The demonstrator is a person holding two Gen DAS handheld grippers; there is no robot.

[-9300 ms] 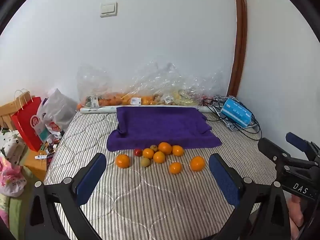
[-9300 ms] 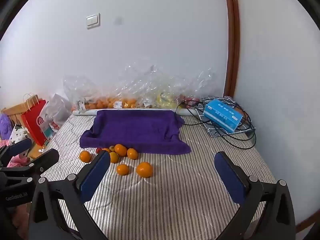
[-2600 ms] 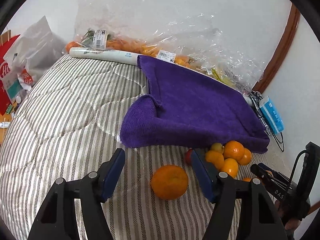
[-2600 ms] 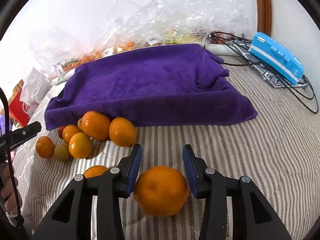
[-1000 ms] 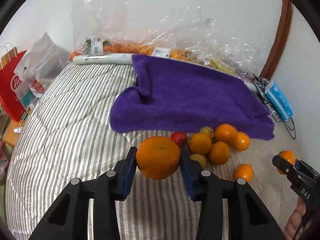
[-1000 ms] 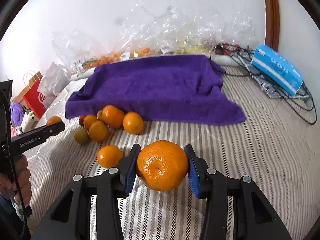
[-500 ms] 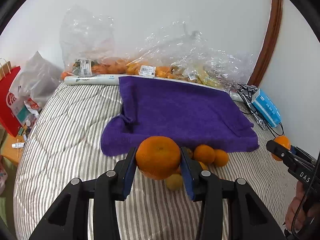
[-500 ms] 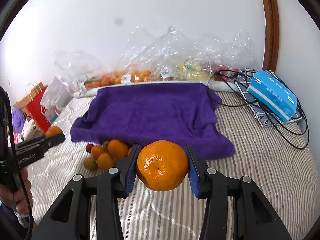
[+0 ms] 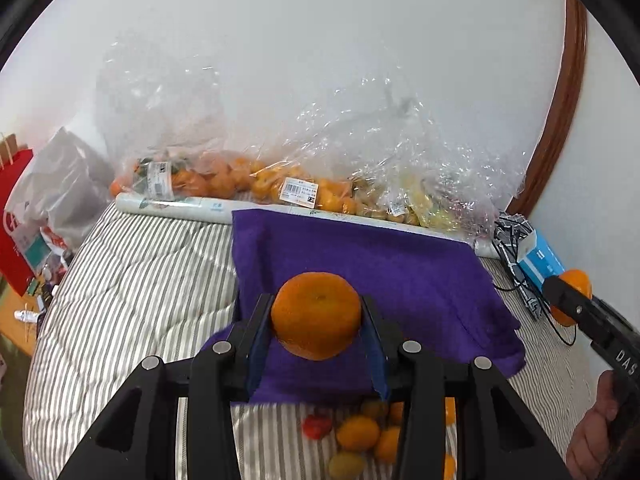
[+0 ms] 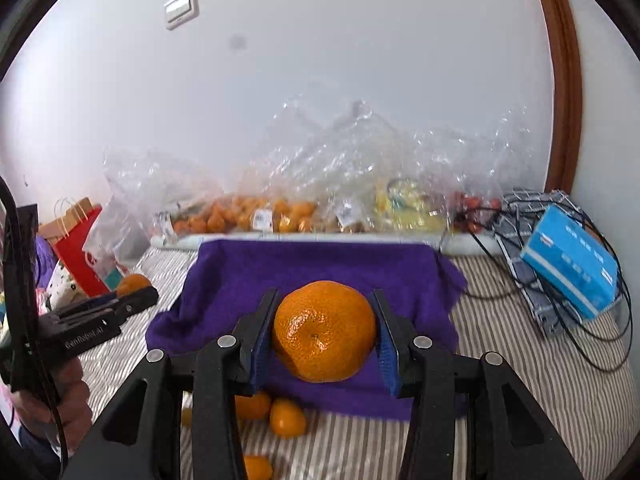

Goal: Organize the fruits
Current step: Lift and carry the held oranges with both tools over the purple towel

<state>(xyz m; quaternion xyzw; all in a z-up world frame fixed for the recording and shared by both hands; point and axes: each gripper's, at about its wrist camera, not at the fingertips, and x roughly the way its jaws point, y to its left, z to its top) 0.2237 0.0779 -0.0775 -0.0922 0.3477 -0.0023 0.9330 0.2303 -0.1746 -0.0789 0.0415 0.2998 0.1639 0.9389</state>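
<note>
My left gripper point(image 9: 316, 322) is shut on an orange point(image 9: 316, 316) and holds it in the air over the near edge of the purple towel point(image 9: 360, 264). My right gripper point(image 10: 325, 338) is shut on a second orange point(image 10: 325, 336), also raised in front of the purple towel point(image 10: 312, 268). Several loose oranges point(image 9: 358, 434), a small red fruit point(image 9: 316, 426) and a greenish fruit point(image 9: 346, 465) lie on the striped bed below the towel's front edge. The right view shows some of these oranges point(image 10: 287, 416) under my fingers.
Clear plastic bags of fruit point(image 9: 248, 180) and a paper roll point(image 9: 176, 206) line the wall behind the towel. A blue box point(image 10: 568, 266) with black cables lies at the right. A red shopping bag point(image 10: 82, 246) stands left of the bed.
Both grippers have risen and moved forward with their oranges, so the towel now sits behind them and the loose fruits have dropped to the bottom of each view.
</note>
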